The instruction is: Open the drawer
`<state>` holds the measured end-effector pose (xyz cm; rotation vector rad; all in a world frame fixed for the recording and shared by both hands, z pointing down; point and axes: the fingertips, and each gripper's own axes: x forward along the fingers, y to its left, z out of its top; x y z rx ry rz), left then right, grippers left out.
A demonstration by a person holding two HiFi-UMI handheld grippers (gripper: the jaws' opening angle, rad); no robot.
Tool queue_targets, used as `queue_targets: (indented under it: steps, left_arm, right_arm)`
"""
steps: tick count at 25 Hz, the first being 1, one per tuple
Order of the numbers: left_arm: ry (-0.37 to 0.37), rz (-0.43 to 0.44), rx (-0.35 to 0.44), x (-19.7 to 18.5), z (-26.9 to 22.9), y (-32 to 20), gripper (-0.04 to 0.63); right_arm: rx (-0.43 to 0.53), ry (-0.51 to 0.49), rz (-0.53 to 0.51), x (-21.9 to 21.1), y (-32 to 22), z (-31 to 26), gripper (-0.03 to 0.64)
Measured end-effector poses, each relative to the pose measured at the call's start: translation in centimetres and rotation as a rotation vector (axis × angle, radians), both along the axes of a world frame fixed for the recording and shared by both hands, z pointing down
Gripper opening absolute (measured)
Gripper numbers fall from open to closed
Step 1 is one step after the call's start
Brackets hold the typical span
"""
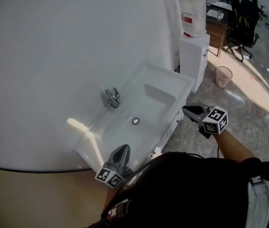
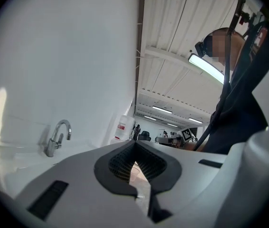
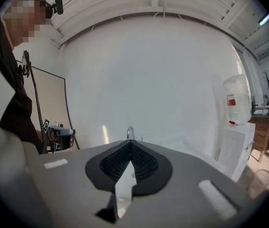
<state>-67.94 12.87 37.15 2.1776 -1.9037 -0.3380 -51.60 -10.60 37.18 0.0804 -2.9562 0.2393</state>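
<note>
Nearest is the person's dark sleeve (image 1: pixel 191 189), low in the head view. Just beyond it, the left hand-held gripper (image 1: pixel 121 151) (image 2: pixel 135 144) hangs over the near corner of the white sink (image 1: pixel 165 77). Its jaws are closed together with nothing between them. To the right, the right hand-held gripper (image 1: pixel 190 110) (image 3: pixel 129 144) is just off the sink's right rim, pointing left toward it. Its jaws also meet at the tips and hold nothing. Of the drawer (image 1: pixel 172 125), only a narrow strip of white front shows under that right rim, between the two grippers; no handle can be made out. Farther in are the drain (image 1: pixel 135 121) and the chrome tap (image 1: pixel 112 98) against the white wall. Beyond the sink stands a water dispenser (image 1: pixel 194 56), with a waste bin (image 1: pixel 224 76) on the floor to its right. A desk (image 1: pixel 216 30) and an office chair (image 1: pixel 244 27) are farthest.
</note>
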Motion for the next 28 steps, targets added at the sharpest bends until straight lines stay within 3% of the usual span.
queue_targets:
  steps: [9,15,20,28]
  left_arm:
    - [-0.002,0.110,-0.013,12.4,0.0,-12.7,0.000]
    - [-0.012,0.200,-0.026,18.1,-0.3,-18.7,0.000]
    - [-0.013,0.276,-0.042,21.0,0.1,-21.9,0.000]
    - [0.011,0.437,-0.040,21.6,1.1,-28.1,0.000]
  right_arm:
    - [-0.002,-0.010,0.125,15.8,-10.4,0.6,0.000]
    - [-0.011,-0.018,0.220,23.7,-14.3,0.8,0.000]
    - [-0.027,-0.016,0.299,27.9,-16.0,1.7,0.000]
    - [-0.036,0.005,0.448,30.2,-18.3,2.6,0.000]
